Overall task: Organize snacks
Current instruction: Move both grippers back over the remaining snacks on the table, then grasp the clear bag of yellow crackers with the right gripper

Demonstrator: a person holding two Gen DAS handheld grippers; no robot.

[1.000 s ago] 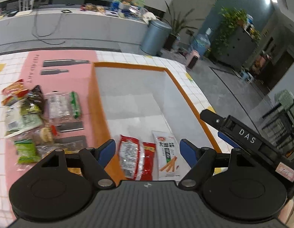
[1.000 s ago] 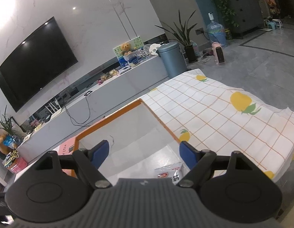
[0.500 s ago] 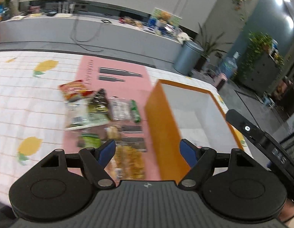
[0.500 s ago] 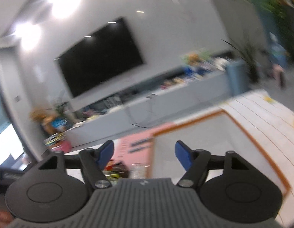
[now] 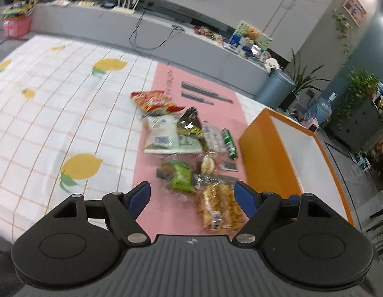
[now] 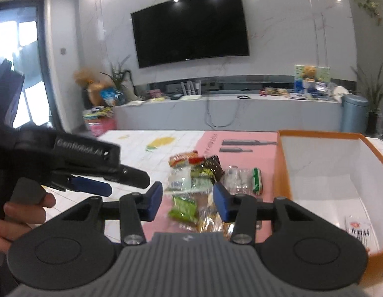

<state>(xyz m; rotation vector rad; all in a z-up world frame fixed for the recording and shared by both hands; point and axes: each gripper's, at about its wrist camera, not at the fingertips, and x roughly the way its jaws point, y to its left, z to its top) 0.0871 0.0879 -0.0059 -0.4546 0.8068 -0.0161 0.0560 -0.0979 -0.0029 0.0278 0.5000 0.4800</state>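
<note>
The left gripper tilts down over the pink mat, its blue fingers spread wide with nothing clamped; the snack pile lies on the mat at 12 o'clock from it, and the golden cracker pack sits below the gap, toward the finger at 3 o'clock, not pressed by either pad. In the right wrist view the same tool reaches in from 9 o'clock, carried by a hand curled round its grip.

The right gripper points only slightly downward at the same pile. Its jaws have just been closing and stand partly apart, gripping nothing; the green pack and crackers show through the gap, lying on the mat beyond.

The orange box stands at 3 o'clock of the pile, just beside it, open-topped with a white inside. One white-and-red packet lies on its floor near the corner at 4 o'clock.
</note>
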